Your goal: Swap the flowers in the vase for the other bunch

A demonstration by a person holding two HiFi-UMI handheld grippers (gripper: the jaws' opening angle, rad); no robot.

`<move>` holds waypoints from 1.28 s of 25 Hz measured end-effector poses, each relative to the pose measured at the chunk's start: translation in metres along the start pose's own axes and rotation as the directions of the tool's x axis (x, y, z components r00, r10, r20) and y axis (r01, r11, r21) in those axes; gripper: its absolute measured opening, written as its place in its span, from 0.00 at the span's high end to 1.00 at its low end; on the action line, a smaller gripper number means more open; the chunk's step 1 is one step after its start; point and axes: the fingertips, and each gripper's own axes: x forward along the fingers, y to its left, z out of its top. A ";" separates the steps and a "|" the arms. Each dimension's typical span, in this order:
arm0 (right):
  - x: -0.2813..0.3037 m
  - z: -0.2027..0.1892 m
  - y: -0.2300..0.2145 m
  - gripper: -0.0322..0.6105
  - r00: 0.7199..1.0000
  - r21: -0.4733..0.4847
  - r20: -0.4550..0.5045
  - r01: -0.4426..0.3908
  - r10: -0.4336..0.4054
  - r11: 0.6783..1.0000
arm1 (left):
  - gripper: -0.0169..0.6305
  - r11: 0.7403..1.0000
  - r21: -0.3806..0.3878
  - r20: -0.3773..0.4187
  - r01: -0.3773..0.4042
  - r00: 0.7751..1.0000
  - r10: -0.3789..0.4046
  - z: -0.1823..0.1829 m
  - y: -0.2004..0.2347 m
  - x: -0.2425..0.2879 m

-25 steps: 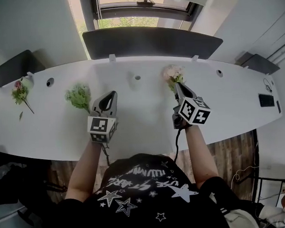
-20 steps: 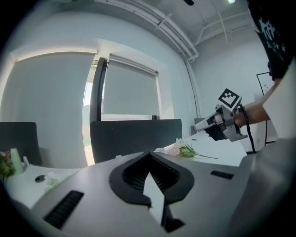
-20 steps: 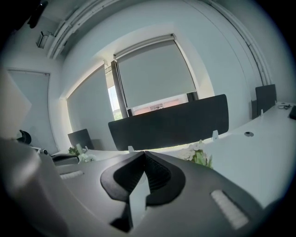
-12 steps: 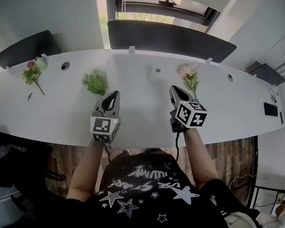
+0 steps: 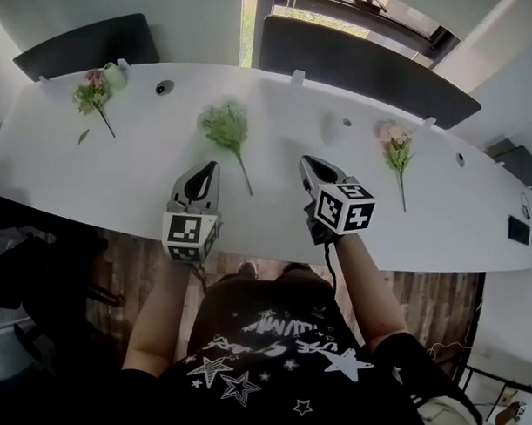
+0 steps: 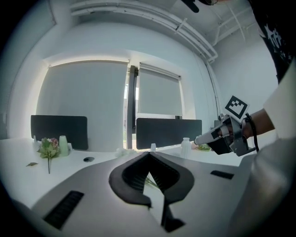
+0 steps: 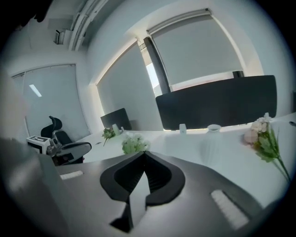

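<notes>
Vase [image 5: 327,129]: white, upright on the tabletop [image 5: 160,180], toward its far edge and in front of the dark divider screen [image 5: 357,69]. It is faint in the head view and clearer in the right gripper view [image 7: 212,142].
Green-and-white bunch [image 5: 226,126]: lies flat on the tabletop to the vase's left in the head view, well apart from it, with its stem toward the person.
Pink bunch [image 5: 394,146]: lies flat to the vase's right, near it but not touching, with its stem toward the near edge.
Third bunch [image 5: 92,90]: has a pink-red bloom and lies far left of the vase, just beside a small pale cup [image 5: 114,76].
Loose leaf [image 5: 83,135]: lies on the tabletop near that third bunch, far from the vase.
Left tool [image 5: 208,170]: jaws pressed together with nothing between them. It hovers over the near side of the tabletop, left of the vase and just beside the green bunch's stem.
Right tool [image 5: 306,162]: jaws closed tight and empty. It is nearer the person than the vase, and its camera faces the vase and the green bunch.
</notes>
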 end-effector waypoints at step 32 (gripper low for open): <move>0.169 -0.088 0.066 0.68 0.704 0.121 -0.678 -0.176 0.211 0.977 | 0.96 0.988 -0.052 -0.053 -0.146 0.988 0.143 -0.032 0.081 -0.024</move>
